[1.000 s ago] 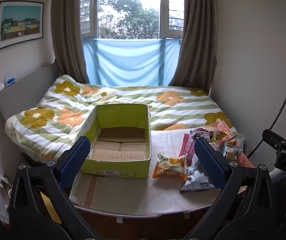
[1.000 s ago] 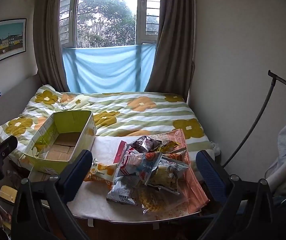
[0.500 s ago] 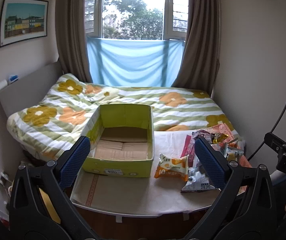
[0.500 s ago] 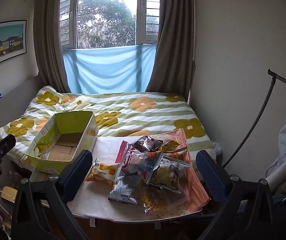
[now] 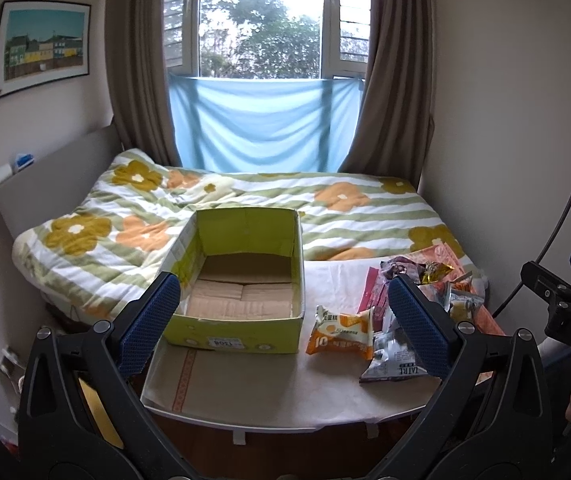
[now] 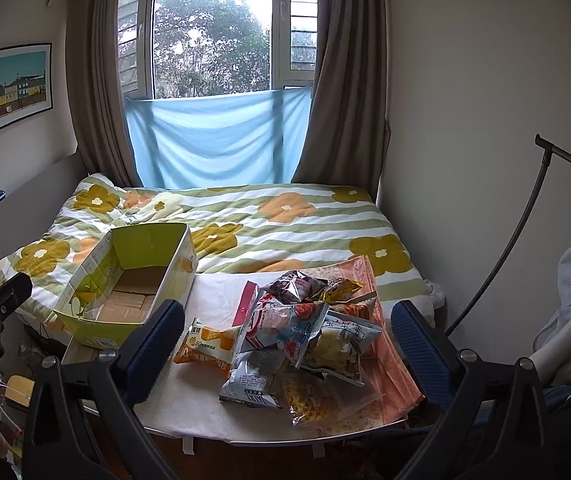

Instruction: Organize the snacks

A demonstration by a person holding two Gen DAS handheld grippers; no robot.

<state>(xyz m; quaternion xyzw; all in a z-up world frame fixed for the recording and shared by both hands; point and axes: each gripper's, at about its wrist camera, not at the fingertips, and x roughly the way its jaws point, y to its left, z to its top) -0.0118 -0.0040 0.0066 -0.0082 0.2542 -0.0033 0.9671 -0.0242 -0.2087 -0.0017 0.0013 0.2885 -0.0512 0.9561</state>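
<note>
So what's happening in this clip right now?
A person holds two grippers above a small table at the foot of a bed. Both the left gripper and the right gripper are open and hold nothing. The green cardboard box has no snacks in it yet. An orange packet lies beside the box, and the snack pile sits untouched to its right.

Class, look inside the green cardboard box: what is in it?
The green cardboard box holds no snacks; only its bare brown cardboard floor shows. Its near wall hides the front strip of floor.
</note>
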